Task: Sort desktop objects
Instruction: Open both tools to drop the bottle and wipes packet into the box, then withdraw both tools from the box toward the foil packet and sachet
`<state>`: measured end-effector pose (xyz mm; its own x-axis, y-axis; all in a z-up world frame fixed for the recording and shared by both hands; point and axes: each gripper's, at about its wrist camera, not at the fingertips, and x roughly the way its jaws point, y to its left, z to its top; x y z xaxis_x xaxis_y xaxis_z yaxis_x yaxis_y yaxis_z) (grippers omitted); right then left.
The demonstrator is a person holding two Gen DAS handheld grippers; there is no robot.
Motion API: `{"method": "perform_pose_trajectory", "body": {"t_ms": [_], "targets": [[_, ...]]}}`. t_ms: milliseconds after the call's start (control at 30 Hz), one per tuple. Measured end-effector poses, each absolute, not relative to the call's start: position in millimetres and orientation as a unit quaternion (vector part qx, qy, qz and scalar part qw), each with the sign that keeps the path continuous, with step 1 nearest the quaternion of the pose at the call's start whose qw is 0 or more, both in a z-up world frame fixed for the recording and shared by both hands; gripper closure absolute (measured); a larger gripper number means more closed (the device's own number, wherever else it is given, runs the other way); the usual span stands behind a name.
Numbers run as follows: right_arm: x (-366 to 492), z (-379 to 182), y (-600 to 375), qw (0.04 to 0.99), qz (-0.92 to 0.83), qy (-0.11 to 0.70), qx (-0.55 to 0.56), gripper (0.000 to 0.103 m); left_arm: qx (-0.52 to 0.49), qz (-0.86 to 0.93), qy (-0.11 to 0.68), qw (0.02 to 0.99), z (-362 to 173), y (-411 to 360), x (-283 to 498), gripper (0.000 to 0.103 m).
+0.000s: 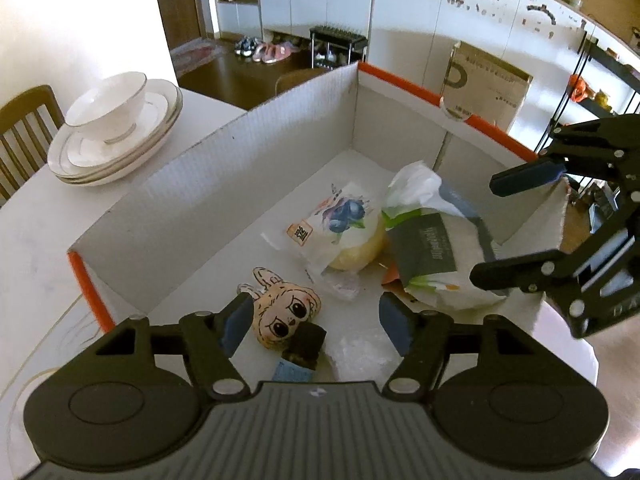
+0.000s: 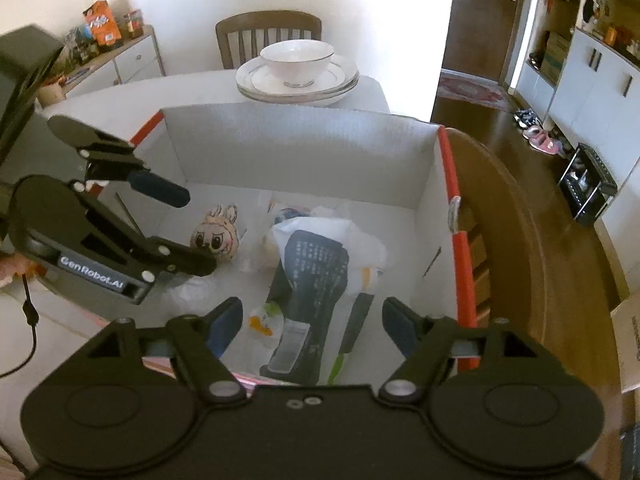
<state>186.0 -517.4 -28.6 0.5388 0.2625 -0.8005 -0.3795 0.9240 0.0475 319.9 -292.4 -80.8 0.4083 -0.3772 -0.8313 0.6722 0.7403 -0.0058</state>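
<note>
A white cardboard box (image 1: 224, 168) with orange edges stands on the table; it also shows in the right wrist view (image 2: 296, 152). Inside lie a rabbit-face plush toy (image 1: 284, 312) (image 2: 216, 236), a small dark bottle with a blue label (image 1: 300, 352), a bagged bun (image 1: 340, 228), and a white-and-dark tissue pack (image 1: 436, 252) (image 2: 312, 276). My left gripper (image 1: 316, 320) is open just above the bottle and toy, holding nothing. My right gripper (image 2: 312, 324) is open above the tissue pack, also empty; it shows at the right of the left wrist view (image 1: 496, 228).
A white bowl on stacked plates (image 1: 116, 128) (image 2: 296, 72) sits on the table beyond the box. Crumpled clear plastic (image 1: 360, 352) lies on the box floor. A wooden chair (image 2: 268, 36) stands behind the table. A brown table edge (image 2: 520, 216) curves at the right.
</note>
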Motion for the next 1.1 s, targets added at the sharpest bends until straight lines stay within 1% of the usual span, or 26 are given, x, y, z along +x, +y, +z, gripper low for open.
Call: {"method": "perform_pose_trajectory", "body": {"t_ms": [433, 767, 1100], "targets": [[164.0, 4.2, -505.8, 0.888, 0.196, 0.414, -0.039, 0.024, 0.121, -0.33, 0.399, 0.847, -45.5, -259.9, 289.4, 0.034], [146.2, 18.8, -470.4, 0.894, 0.202, 0.398, -0.038, 0.023, 0.104, -0.339, 0.368, 0.86, -22.9, -229.1, 262.9, 0.034], [129.5, 25.1, -424.1, 0.893, 0.217, 0.392, -0.037, 0.019, 0.085, -0.332, 0.337, 0.877, -3.6, -175.6, 236.1, 0.034]]}}
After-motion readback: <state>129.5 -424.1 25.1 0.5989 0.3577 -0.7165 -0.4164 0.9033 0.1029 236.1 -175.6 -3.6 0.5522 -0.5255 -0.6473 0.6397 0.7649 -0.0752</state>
